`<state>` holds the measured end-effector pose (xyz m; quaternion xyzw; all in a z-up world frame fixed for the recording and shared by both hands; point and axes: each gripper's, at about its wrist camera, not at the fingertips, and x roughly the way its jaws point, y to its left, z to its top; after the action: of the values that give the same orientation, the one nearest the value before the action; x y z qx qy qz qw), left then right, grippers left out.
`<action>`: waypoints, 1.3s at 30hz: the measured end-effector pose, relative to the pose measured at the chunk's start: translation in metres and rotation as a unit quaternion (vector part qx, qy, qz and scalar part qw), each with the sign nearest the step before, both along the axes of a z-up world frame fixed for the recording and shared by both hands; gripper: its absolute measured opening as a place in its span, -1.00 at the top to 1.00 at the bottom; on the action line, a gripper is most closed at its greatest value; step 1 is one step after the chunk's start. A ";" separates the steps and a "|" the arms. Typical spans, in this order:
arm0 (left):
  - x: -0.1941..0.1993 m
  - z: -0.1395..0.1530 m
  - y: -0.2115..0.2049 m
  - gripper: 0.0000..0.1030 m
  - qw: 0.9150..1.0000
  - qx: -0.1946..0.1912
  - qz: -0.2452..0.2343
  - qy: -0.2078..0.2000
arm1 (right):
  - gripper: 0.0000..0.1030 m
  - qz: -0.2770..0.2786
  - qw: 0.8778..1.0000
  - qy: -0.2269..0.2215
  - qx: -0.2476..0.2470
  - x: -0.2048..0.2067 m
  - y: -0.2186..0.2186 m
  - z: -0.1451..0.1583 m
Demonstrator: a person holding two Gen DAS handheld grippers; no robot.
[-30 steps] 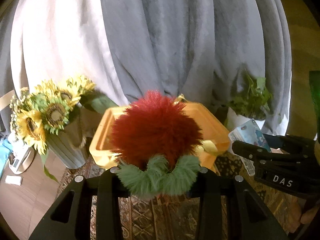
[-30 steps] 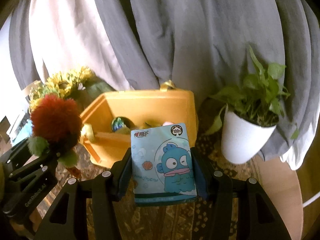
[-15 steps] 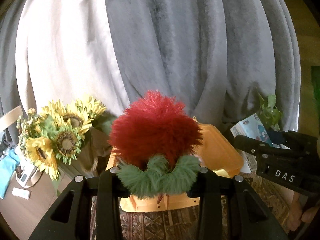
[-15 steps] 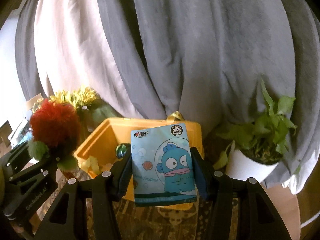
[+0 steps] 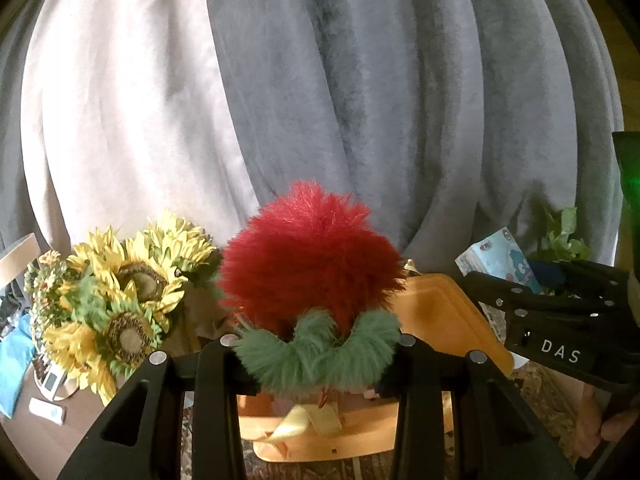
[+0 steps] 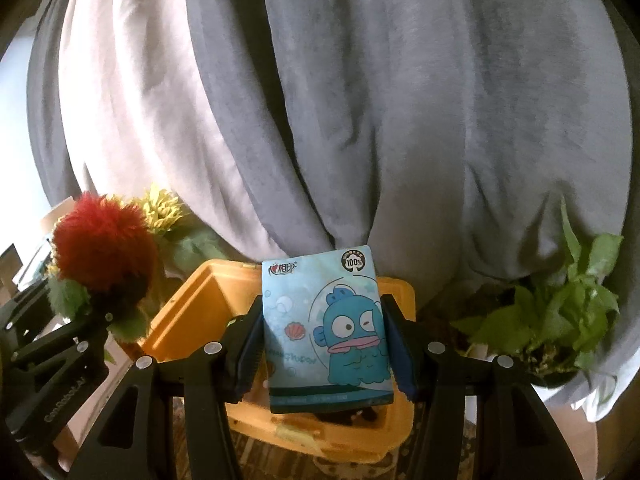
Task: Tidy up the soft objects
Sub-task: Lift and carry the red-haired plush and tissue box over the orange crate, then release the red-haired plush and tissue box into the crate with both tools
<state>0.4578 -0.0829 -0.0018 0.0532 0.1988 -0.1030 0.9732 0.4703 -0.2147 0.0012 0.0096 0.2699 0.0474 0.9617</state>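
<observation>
Pompom (image 5: 310,276) between left hand-held gripper (image 5: 316,354) fingers.

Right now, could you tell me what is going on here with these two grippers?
A person is sorting soft things with one hand-held gripper in each hand. The left hand-held gripper is shut on a fluffy red and green pompom, and the right hand-held gripper is shut on a blue cartoon tissue pack. Both are held up in the air in front of an open orange box, between the sunflowers and a potted plant. Neither item is in the box yet.
</observation>
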 end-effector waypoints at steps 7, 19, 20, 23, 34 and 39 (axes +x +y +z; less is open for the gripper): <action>0.031 -0.007 0.000 0.28 1.000 0.007 0.002 0.023 | -0.08 0.012 0.999 0.032 -0.006 0.030 0.003 -0.010; 0.074 -0.041 -0.006 0.28 0.996 0.027 0.004 0.083 | -0.08 0.021 0.994 0.109 -0.021 0.077 0.004 -0.048; 0.076 -0.044 -0.006 0.28 0.996 0.029 0.004 0.088 | -0.08 0.023 0.992 0.119 -0.021 0.081 0.004 -0.052; 0.083 -0.055 -0.008 0.28 0.994 0.037 -0.002 0.105 | -0.08 0.031 0.989 0.145 -0.015 0.088 0.004 -0.065; 0.103 -0.091 -0.019 0.27 0.982 0.065 -0.027 0.175 | -0.08 0.036 0.977 0.205 -0.035 0.100 0.006 -0.095; 0.108 -0.102 -0.022 0.16 0.975 0.066 -0.035 0.209 | -0.09 0.043 0.973 0.224 -0.039 0.104 0.007 -0.102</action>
<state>0.5658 -0.1052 -0.1038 0.1013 0.4019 -0.1330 0.9003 0.5739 -0.2078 -0.1012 -0.0294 0.4802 0.0752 0.8734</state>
